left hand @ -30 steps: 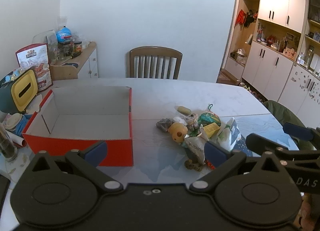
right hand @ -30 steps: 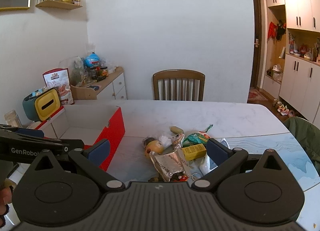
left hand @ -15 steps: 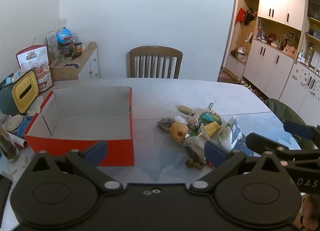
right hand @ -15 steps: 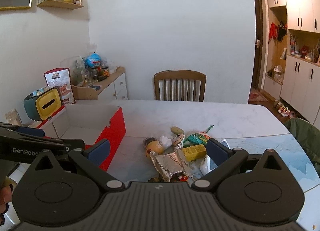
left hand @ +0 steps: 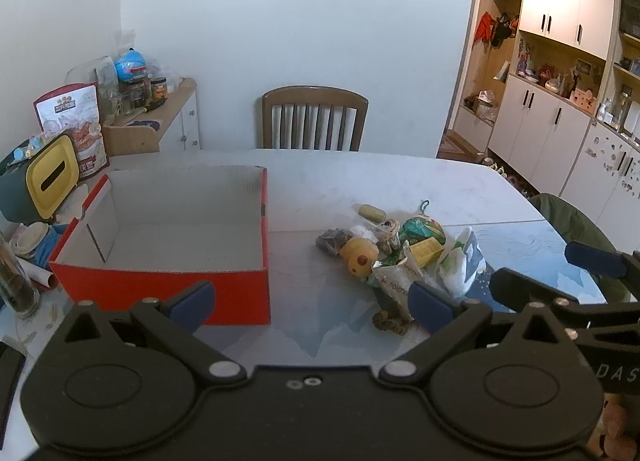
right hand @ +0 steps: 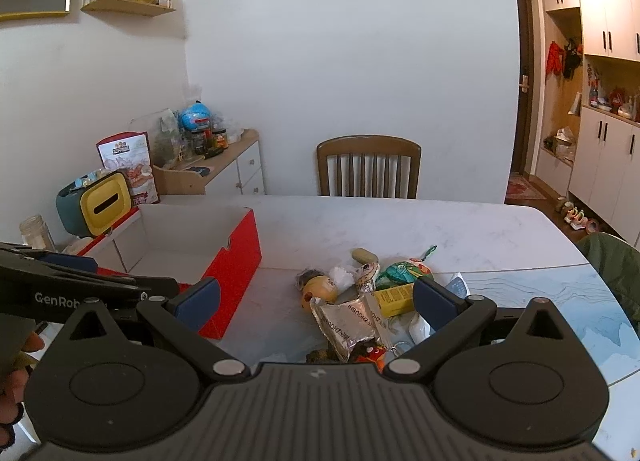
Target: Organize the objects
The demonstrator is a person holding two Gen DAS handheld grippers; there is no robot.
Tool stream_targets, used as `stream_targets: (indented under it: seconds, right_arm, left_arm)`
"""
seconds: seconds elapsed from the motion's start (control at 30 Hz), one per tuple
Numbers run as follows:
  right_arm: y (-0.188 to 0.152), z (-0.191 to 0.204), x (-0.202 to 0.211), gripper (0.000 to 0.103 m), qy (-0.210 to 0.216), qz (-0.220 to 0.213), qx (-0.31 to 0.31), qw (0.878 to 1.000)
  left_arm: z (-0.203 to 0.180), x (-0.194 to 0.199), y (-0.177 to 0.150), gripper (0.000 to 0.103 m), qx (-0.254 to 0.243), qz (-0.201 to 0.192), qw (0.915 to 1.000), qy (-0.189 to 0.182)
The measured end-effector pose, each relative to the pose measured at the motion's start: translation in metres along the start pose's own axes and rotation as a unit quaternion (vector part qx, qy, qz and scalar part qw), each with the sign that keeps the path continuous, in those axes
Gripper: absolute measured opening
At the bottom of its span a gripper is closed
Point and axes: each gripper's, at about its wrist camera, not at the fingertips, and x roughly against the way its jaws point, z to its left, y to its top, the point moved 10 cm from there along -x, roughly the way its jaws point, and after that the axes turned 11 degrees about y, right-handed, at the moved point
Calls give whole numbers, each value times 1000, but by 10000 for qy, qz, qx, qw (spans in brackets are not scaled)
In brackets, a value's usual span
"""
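- Blue-padded left hand-held gripper [left hand: 310, 303] and right hand-held gripper [right hand: 316, 299]: both spread wide, empty, hovering above the tabletop [left hand: 400, 177].
- Heaped just ahead: silver foil packet [right hand: 346, 325] overlapping yellow toy [right hand: 320, 288], yellow carton [right hand: 394, 295]; likely to snag neighbours, scatter pile.
- Red cardboard box [left hand: 168, 289], empty, left of the pile; may slide if nudged.

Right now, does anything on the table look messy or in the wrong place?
Yes. A jumbled pile of small things, such as a silver packet and a yellow round toy, lies heaped on the table, some overlapping. The red box beside it sits empty.
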Motion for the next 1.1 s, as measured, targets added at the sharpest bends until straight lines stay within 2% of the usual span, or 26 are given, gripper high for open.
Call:
stream_targets:
  seconds: [0.4, 0.57, 0.83, 1.1]
  right_arm:
    - [3, -3, 2, 103, -56, -131, 133, 9998]
    - [8, -10, -1, 103, -172, -186, 213, 9995]
    - [12, -65, -16, 103, -730, -41, 6, 9973]
    - [2, -118, -50, 103, -1130, 343, -94, 9930]
  left_arm:
    - [-8, -2, 8, 102, -16, -172, 9999, -2]
    - [-15, -8, 16, 102, -113, -256, 9995, -141]
    - [-35, -29, 32, 102, -385, -445, 9975, -390]
    - [-54, -77, 39, 102, -560, -187, 9977, -339]
